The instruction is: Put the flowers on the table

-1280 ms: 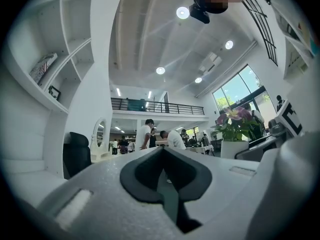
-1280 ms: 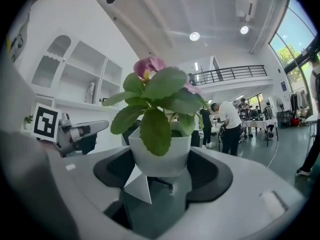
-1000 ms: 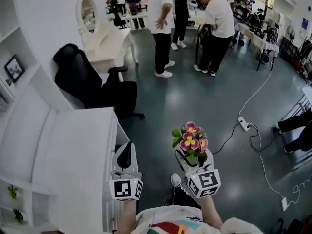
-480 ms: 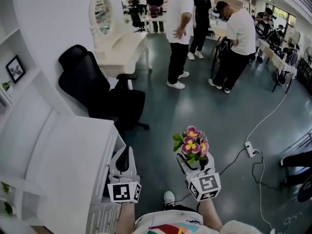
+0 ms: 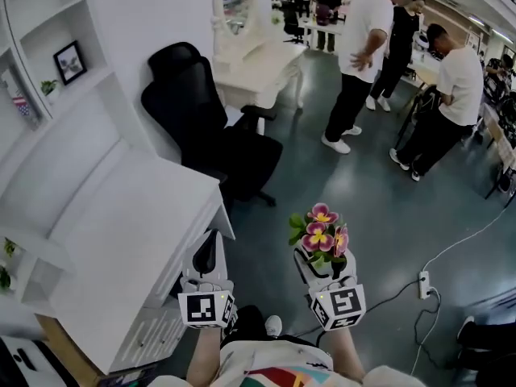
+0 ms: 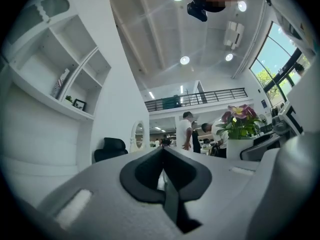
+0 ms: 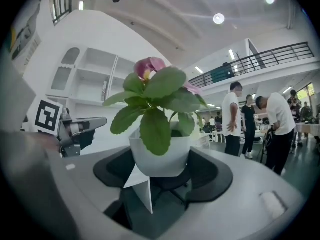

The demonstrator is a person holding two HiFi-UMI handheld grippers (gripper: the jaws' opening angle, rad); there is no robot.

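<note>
Nearest, the right gripper (image 5: 326, 258) has its jaws set wide around a small white pot (image 7: 160, 156). The pads press on its sides, and the flowers (image 5: 320, 230) stand upright above it. Beside it the left gripper (image 5: 208, 247) has its jaws closed together with nothing between them. The pot hangs in the air over the floor, near the right edge of the white table (image 5: 121, 232) but not yet over it. To carry it well, I'd judge the pot should be held level and taken left across the table's corner, high enough for its base to clear the edge. It can then be lowered onto a bare part of the top before the jaws let go. The empty gripper is best held out of that path. Further off are a black chair (image 5: 210, 127) and several people (image 5: 363, 55)
</note>
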